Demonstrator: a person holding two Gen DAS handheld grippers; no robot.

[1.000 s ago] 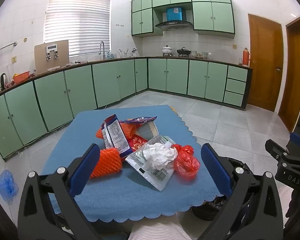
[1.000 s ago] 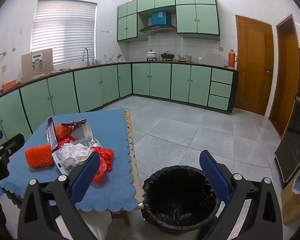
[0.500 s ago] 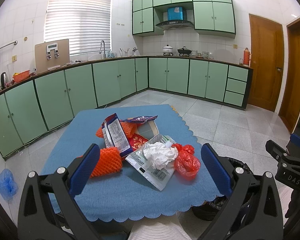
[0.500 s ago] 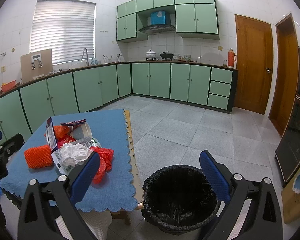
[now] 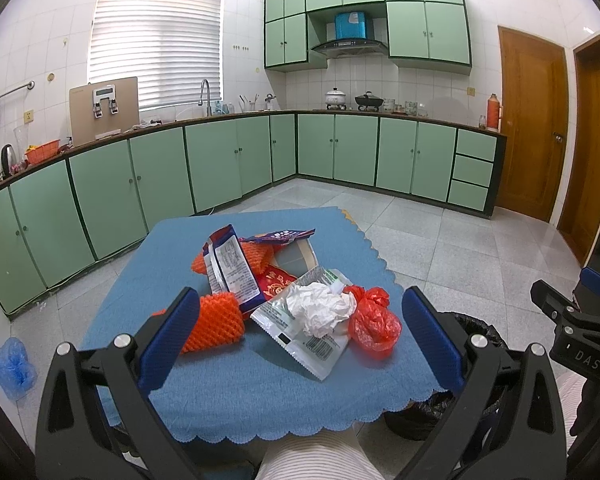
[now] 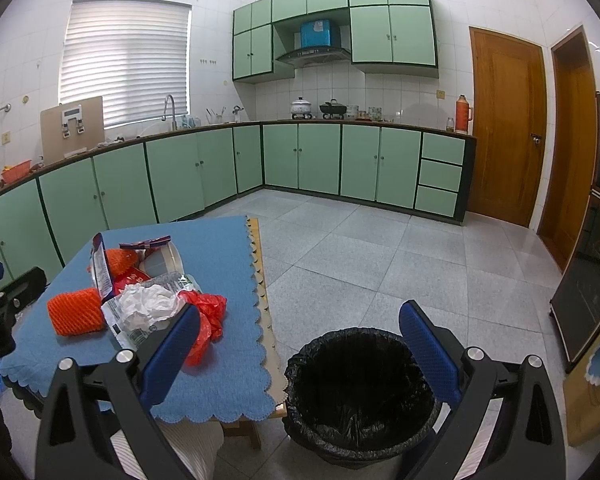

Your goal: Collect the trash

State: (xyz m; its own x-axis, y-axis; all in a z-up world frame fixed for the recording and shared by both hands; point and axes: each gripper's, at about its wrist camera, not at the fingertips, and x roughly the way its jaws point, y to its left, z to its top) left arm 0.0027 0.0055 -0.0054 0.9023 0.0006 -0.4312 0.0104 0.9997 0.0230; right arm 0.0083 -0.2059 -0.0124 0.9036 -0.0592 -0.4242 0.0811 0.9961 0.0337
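Note:
A heap of trash lies on the blue-clothed table [image 5: 236,376]: an orange foam net [image 5: 214,322], a blue-and-white snack wrapper [image 5: 232,266], crumpled white tissue [image 5: 320,308] on a clear packet, and a red plastic bag [image 5: 374,324]. My left gripper [image 5: 300,336] hovers open just before the heap, empty. My right gripper [image 6: 300,348] stands open and empty above the black-lined bin [image 6: 360,392], which sits on the floor to the right of the table [image 6: 228,376]. The same heap shows in the right wrist view, with the foam net [image 6: 76,316] and red bag [image 6: 206,320].
Green cabinets [image 5: 160,176] run along the left and back walls. Two wooden doors [image 5: 534,124] stand at the right. A blue bag [image 5: 14,362] lies on the floor left of the table. Tiled floor [image 6: 380,256] spreads beyond the bin. A striped trouser knee [image 5: 312,456] shows below.
Both grippers have crept very slightly forward and stay open; the trash heap and bin have not moved.

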